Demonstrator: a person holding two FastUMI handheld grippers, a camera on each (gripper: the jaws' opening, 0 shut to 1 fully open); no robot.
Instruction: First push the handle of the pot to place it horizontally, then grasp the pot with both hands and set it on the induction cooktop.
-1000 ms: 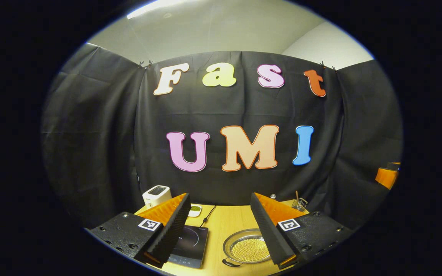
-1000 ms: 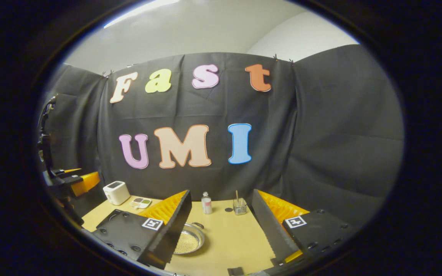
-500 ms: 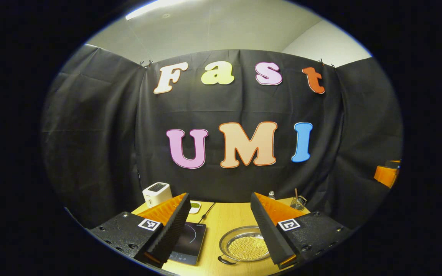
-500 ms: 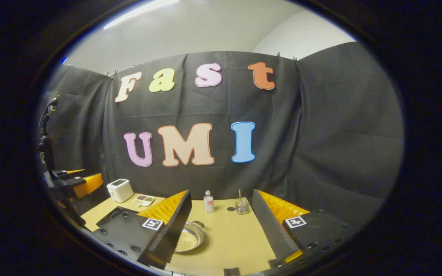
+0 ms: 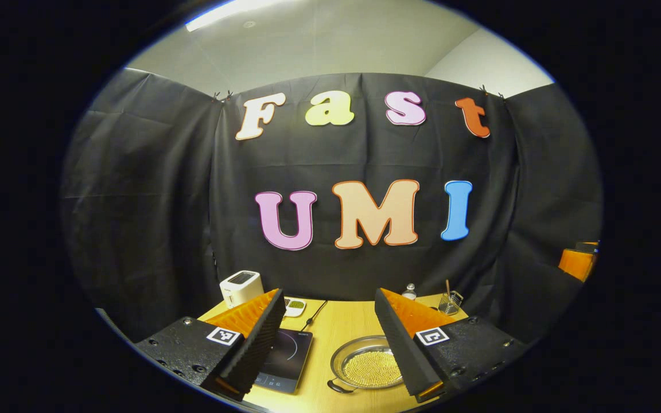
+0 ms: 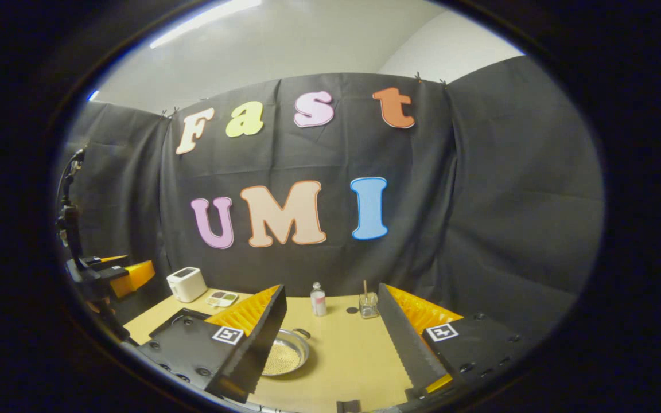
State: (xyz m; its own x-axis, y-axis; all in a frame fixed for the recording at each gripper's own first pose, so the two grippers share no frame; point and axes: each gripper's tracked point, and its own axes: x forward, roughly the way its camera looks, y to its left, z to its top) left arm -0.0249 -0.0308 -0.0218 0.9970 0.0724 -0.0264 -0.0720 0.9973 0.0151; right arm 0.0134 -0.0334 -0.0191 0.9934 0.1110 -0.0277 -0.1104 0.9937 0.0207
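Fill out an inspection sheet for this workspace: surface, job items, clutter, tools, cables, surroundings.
Surface: wooden table, bare in its near middle.
Job's things: pot of small yellowish beads sits on the table beside the induction cooktop, not on it; one pot handle points to the near edge, the other handle to the far side.
Clutter: white toaster, small divided dish, small bottle, glass with a stick, all along the back.
Grippers: left tool open, above the table, holding nothing; right tool open, holding nothing.
Cables: dark cord runs back from the cooktop.
Surroundings: black cloth wall; stand at left.
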